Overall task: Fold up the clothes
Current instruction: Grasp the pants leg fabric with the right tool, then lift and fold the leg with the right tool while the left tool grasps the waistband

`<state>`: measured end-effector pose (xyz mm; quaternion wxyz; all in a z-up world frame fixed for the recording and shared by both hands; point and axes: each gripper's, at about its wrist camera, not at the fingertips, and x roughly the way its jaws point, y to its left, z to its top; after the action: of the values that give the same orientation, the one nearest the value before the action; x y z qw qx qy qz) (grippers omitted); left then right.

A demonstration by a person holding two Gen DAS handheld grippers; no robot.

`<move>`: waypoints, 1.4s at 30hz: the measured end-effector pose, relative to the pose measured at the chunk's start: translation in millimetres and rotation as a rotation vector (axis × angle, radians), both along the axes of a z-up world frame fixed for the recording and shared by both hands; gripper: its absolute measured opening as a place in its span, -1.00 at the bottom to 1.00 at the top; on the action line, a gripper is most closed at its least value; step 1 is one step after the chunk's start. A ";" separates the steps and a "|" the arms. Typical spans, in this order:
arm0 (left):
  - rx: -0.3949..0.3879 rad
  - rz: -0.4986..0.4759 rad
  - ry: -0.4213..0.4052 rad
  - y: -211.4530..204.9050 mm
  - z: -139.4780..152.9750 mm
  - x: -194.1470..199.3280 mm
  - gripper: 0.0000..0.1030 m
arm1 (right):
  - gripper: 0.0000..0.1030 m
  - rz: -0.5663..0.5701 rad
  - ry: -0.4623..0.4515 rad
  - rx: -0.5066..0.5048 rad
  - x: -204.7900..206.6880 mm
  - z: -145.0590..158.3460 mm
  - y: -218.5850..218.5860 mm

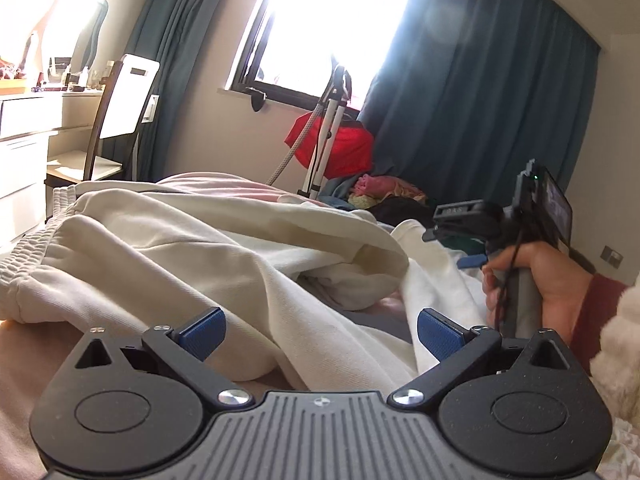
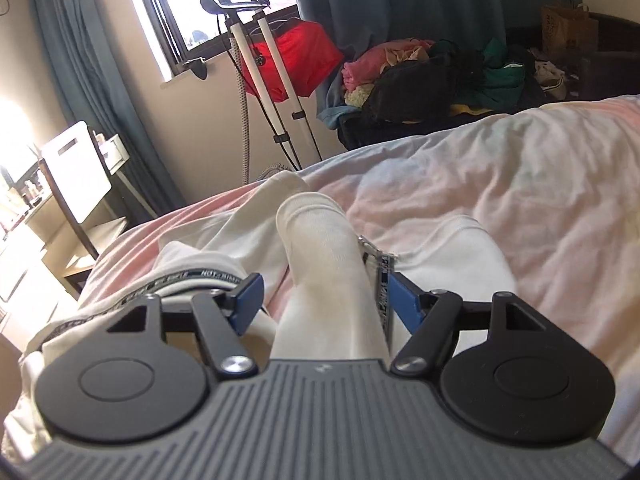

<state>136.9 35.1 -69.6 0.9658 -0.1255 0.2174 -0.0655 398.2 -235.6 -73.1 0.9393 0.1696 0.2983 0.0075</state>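
Note:
A cream garment (image 1: 180, 248) with an elastic waistband (image 1: 24, 256) lies crumpled on the pink bedcover (image 2: 520, 168). My left gripper (image 1: 320, 332) hovers just above its near folds, blue pads spread wide with nothing pinched. In the right wrist view a raised fold of the same cream fabric (image 2: 328, 272) runs between the pads of my right gripper (image 2: 326, 304). The right pad sits against a printed black-and-white tape (image 2: 384, 292); a sliver of bedcover shows beside the left pad. A hand (image 1: 536, 276) holds that tool's handle at the right of the left wrist view.
Beyond the bed stand a garment steamer pole (image 2: 272, 80) with a red cloth (image 2: 304, 56), and a heap of mixed clothes (image 2: 432, 76). A chair (image 1: 120, 112) and white dresser (image 1: 24, 152) are at left, under a bright window (image 1: 320, 20) with teal curtains.

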 end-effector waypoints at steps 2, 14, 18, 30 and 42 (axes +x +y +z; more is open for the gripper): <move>-0.020 -0.003 0.026 1.8 -13.0 8.4 0.99 | -0.77 0.021 0.051 -0.063 27.7 -14.2 12.5; -0.109 0.020 0.069 11.9 -21.3 8.3 0.99 | -0.89 -0.161 -0.133 -0.070 -40.6 64.2 -85.5; -0.075 0.014 0.040 3.9 -5.8 -14.3 0.99 | -0.89 -0.310 -0.242 0.006 -114.8 99.6 -164.9; 0.027 -0.039 0.080 -27.5 5.6 -53.8 0.99 | -0.88 -0.753 -0.035 0.438 -306.6 -56.5 -313.5; -0.028 0.003 0.196 -23.4 -17.5 -26.9 0.99 | -0.80 -0.645 -0.042 0.622 -312.7 -97.2 -318.1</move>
<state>110.0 11.7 -87.2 0.9381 -0.1452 0.3096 -0.0544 85.5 -553.7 -170.3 0.8038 0.5281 0.1945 -0.1928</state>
